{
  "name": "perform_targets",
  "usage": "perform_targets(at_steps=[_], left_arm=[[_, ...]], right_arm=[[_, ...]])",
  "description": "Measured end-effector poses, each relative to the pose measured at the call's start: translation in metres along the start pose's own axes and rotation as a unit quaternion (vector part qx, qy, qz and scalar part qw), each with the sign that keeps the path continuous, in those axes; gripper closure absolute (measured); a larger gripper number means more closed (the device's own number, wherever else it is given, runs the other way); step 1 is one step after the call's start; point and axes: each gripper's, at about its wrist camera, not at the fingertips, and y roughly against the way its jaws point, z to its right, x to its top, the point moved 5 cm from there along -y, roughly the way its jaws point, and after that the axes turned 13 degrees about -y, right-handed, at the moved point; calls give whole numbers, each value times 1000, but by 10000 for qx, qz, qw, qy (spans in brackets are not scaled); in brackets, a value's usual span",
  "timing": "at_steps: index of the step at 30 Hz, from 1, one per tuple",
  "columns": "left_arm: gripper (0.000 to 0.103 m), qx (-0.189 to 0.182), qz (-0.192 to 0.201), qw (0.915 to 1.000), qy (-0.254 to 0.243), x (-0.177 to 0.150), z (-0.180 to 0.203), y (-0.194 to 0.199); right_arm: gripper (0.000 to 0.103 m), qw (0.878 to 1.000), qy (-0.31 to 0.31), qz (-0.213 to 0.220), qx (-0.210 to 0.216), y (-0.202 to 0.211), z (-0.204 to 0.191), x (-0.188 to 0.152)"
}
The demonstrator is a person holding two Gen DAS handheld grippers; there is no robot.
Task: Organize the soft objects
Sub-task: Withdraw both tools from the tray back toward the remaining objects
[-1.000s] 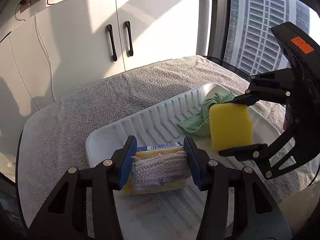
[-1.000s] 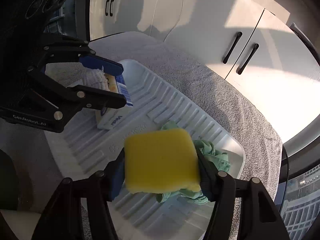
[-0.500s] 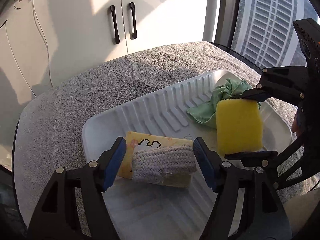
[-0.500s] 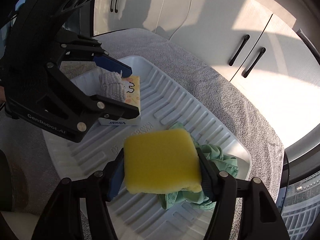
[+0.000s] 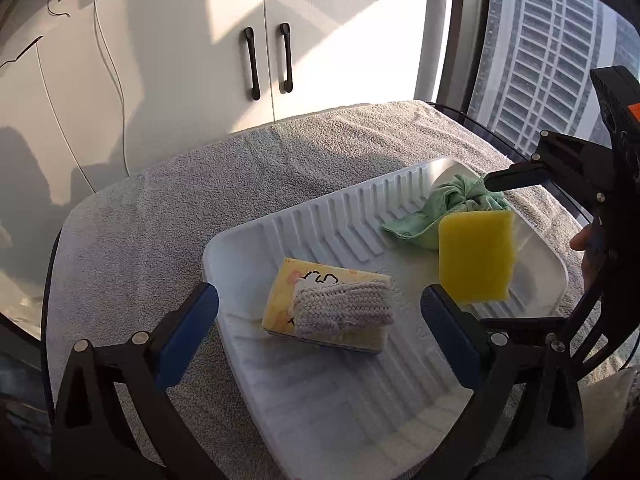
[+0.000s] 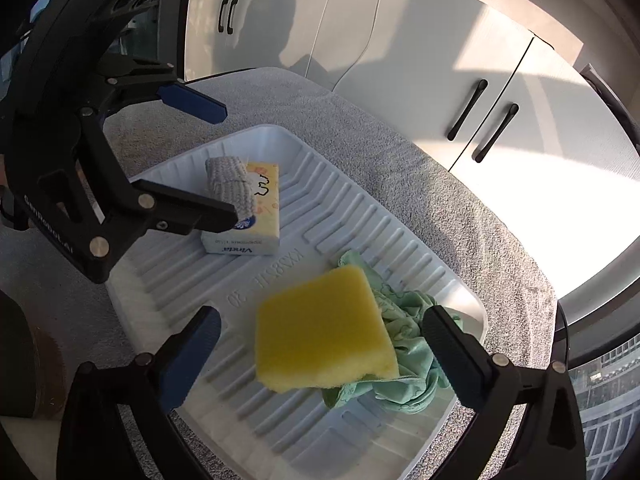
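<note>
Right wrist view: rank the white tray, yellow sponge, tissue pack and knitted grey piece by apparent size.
1. white tray
2. yellow sponge, though it sits nearest the camera
3. tissue pack, farther off, so true order against the sponge is unsure
4. knitted grey piece

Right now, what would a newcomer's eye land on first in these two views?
The bright yellow sponge stands out first, partly over a crumpled green cloth at the white ridged tray's right end. Next comes the yellow tissue pack at the tray's left end, with a grey knitted cloth lying on it. The left gripper and right gripper are both open.
</note>
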Motion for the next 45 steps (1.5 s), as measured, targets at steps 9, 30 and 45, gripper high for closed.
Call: perform_targets(at_steps=[9, 30, 45], left_arm=[[0, 425, 564, 9973, 182, -1, -15, 54], [0, 704, 1110, 9881, 797, -93, 27, 201], [0, 555, 943, 9878, 1112, -203, 135, 259]], right_arm=[[0, 9974, -393, 579, -198, 44, 23, 7], [0, 9531, -2150, 2003, -729, 235, 82, -70], [0, 9587, -2292, 1659, -293, 248, -43, -193]])
